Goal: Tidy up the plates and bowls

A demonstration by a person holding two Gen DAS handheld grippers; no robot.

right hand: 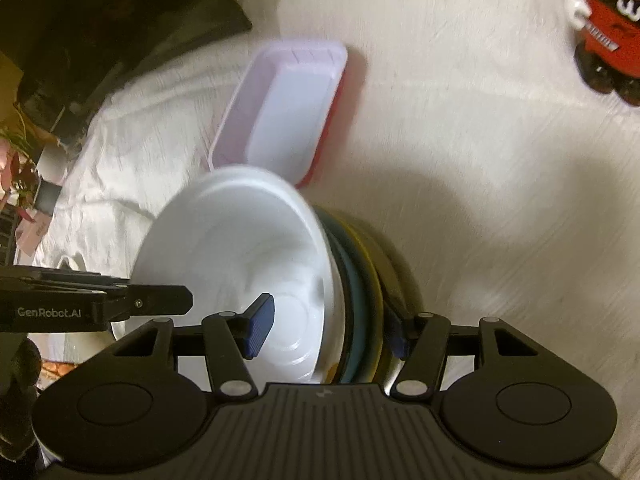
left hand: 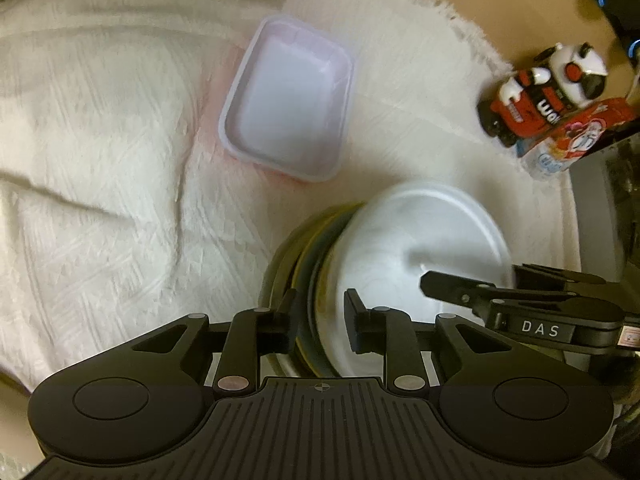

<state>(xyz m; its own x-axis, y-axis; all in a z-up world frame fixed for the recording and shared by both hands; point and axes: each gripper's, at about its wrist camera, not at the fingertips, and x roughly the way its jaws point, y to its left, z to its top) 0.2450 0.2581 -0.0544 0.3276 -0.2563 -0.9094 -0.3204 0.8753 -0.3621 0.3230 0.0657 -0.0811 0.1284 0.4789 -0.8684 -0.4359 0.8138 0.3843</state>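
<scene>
A stack of round dishes [left hand: 308,248], with a white bowl [left hand: 420,232] on top and yellow and dark plates beneath, is held above a white cloth. My left gripper [left hand: 320,320] is shut on the stack's near rim. My right gripper [right hand: 324,328] grips the opposite rim, one pad inside the white bowl [right hand: 240,248] and one under the plates [right hand: 360,280]. The right gripper also shows in the left wrist view [left hand: 520,300]. A pale rectangular tray [left hand: 288,100] lies on the cloth beyond; it also shows in the right wrist view [right hand: 288,108].
The white textured cloth [left hand: 100,140] covers the surface. A red, white and black toy figure [left hand: 544,92] and a small packet [left hand: 568,140] stand at the right. Dark objects and a plant [right hand: 16,176] sit at the far left.
</scene>
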